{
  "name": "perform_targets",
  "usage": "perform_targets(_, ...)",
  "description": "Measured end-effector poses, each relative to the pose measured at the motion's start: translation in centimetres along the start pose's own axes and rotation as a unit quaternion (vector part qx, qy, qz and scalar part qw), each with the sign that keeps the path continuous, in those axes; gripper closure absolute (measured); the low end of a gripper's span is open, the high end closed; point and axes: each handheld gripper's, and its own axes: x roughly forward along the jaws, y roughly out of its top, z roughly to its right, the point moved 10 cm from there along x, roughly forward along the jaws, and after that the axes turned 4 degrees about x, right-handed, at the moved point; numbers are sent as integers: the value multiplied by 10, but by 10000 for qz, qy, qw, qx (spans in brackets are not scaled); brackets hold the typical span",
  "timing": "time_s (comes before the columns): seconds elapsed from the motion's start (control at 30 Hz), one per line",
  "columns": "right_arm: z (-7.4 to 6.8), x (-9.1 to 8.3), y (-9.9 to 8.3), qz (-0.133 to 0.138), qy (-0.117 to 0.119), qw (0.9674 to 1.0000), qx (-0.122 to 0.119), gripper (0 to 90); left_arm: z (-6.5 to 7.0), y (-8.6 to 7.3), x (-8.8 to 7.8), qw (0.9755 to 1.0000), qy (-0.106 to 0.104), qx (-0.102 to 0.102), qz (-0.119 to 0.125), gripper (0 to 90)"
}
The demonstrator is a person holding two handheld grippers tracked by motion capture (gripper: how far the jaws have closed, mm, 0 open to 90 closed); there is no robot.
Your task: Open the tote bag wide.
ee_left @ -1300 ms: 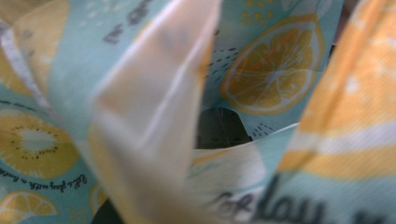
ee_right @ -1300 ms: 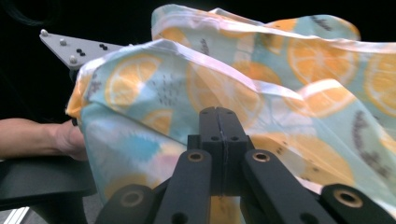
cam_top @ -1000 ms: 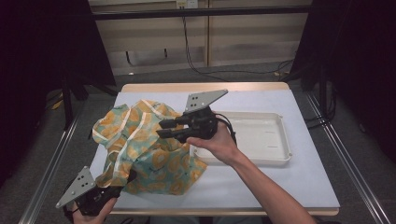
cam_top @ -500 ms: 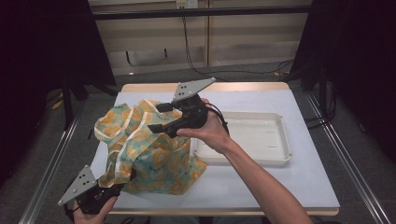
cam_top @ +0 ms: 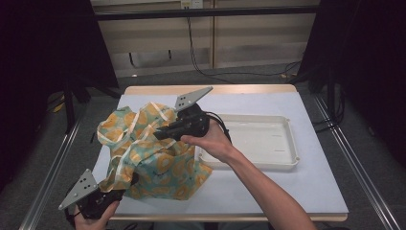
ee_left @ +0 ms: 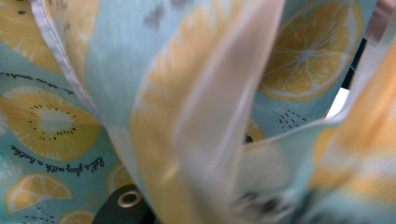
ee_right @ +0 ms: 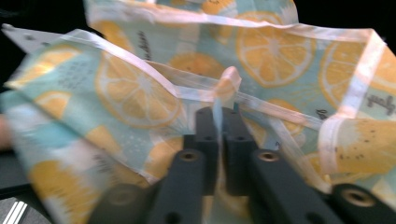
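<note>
While I look down from the high view, the lemon-print cloth point(cam_top: 143, 153) lies bunched at nine o'clock on the table point(cam_top: 306, 191), left of the white tray point(cam_top: 282, 141). My right fingers point(cam_top: 160, 134) have just closed, pinching its top fold. My left gripper view shows cloth point(ee_left: 140, 93) draped close over my left fingers; they grip its lower corner. My right gripper view shows both fingers point(ee_right: 219, 135) shut together on a pale hem.

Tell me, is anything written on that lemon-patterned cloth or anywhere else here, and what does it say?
Lemon-print cloth, left gripper view: small cursive script under a fruit slice, roughly "Let's play with a ...", upside down; the last word is unclear.
Same cloth, right gripper view: cursive fragments beside the lemon slices, too blurred to read.
White tray, table: no writing that I can see.
</note>
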Motion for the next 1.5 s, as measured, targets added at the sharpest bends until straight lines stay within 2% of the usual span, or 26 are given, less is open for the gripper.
perform_targets(0.13,-19,-22,4,237,65,9996,-138,900,-1,-1,0,10000,74,6,-63,900)
perform_targets(0.3,-42,-52,-3,342,114,9990,-272,900,-2,-1,1,9999,119,29,-90,900)
perform_targets(0.4,-53,-65,-19,376,161,9988,-259,900,-5,-2,0,9998,159,-68,-66,900)
perform_targets(0.43,-53,-65,-19,376,161,9988,-259,900,-5,-2,0,9998,159,-68,-66,900)
perform_targets(0.5,-60,-71,-38,339,215,9989,-229,900,-9,-3,-2,9997,199,-128,-42,900)
perform_targets(0.6,-61,-70,-55,259,262,9992,-138,900,-13,-3,-6,9995,268,-169,13,895)
perform_targets(0.63,-61,-69,-62,231,296,9993,-89,900,-13,-2,-6,9992,299,-247,64,892)
perform_targets(0.73,-55,-61,-85,81,296,9995,80,900,-16,-2,-9,9990,348,-258,94,882)
perform_targets(0.77,-55,-61,-85,81,296,9995,80,900,-17,-2,-11,9989,366,-277,105,882)
perform_targets(0.8,-51,-54,-100,-50,317,9993,199,900,-20,-3,-14,9986,406,-306,126,861)
perform_targets(0.87,-49,-52,-104,-74,309,9992,237,900,-20,-3,-17,9988,387,-285,104,828)
perform_targets(0.93,-45,-44,-116,-171,319,9988,333,900,-21,3,-25,9983,437,-284,242,806)
perform_targets(0.97,-42,-40,-122,-180,317,9986,386,900,-18,9,-31,9985,330,-255,362,782)
perform_targets(1.03,-41,-39,-122,-160,332,9984,419,900,-16,13,-35,9983,349,-200,419,751)
perform_targets(1.07,-38,-38,-120,-85,304,9986,424,900,-10,20,-40,9986,225,-108,476,725)
perform_targets(1.1,-38,-38,-120,-85,304,9986,424,900,-10,20,-40,9986,225,-108,476,706)
perform_targets(1.13,-37,-38,-117,-43,274,9988,411,900,-3,27,-45,9988,138,113,453,689)
perform_targets(1.17,-37,-38,-117,-43,274,9988,411,900,-3,27,-45,9988,138,113,453,677)
perform_targets(1.2,-36,-39,-115,-29,218,9990,394,900,2,32,-48,9987,40,156,491,651)
perform_targets(1.3,-34,-41,-112,-47,157,9992,360,900,5,37,-51,9984,37,143,554,585)
perform_targets(1.43,-34,-43,-107,-11,116,9994,334,900,13,40,-53,9981,-38,255,558,529)
perform_targets(1.47,-34,-44,-106,-22,125,9994,311,900,14,40,-50,9981,-51,311,531,492)
perform_targets(1.5,-35,-44,-102,9,106,9996,270,900,16,38,-44,9984,-76,375,414,404)
